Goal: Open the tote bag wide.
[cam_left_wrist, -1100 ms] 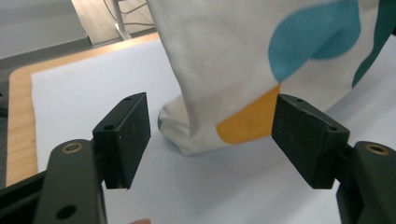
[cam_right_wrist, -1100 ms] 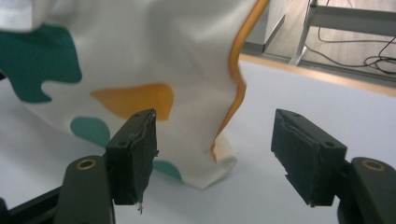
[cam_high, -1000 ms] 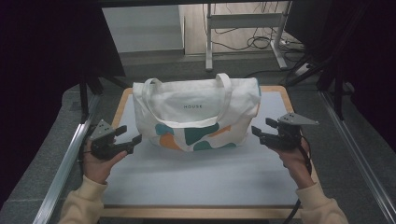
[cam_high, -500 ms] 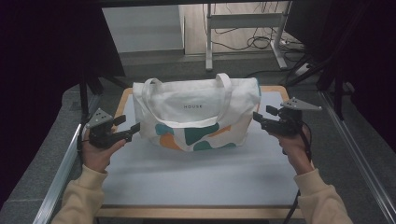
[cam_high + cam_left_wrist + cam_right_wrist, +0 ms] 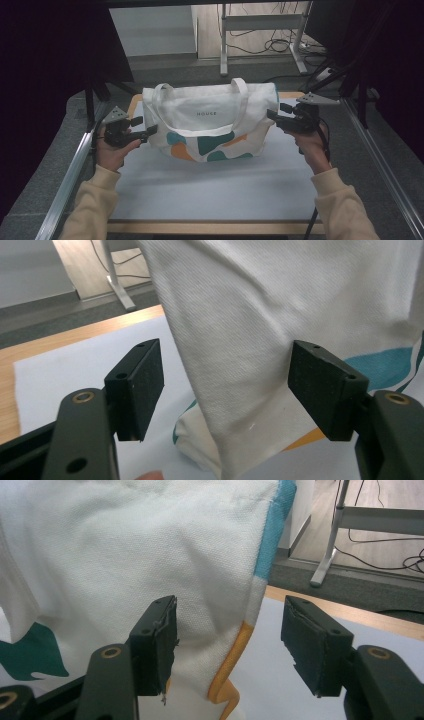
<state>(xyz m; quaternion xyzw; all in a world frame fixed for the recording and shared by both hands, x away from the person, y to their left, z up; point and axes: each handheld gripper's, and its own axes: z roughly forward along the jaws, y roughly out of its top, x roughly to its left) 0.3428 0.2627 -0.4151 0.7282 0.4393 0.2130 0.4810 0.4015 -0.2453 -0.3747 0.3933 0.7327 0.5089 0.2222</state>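
Currently the tote bag stands upright mid-worktop. My left gripper and right gripper both gape wide, each straddling a side edge. Soft, light canvas; I judge the side seams the firmest hold.

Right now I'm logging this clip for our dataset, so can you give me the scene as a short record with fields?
main object: white canvas tote bag printed with teal and orange shapes, standing upright
surface: white mat on a wooden table
left gripper: open, jaws straddling the bag's side edge
right gripper: open, jaws straddling the opposite side edge with its orange and blue trim
handles: two straps, drooping over the front
grasp: neither gripper has closed on the fabric yet
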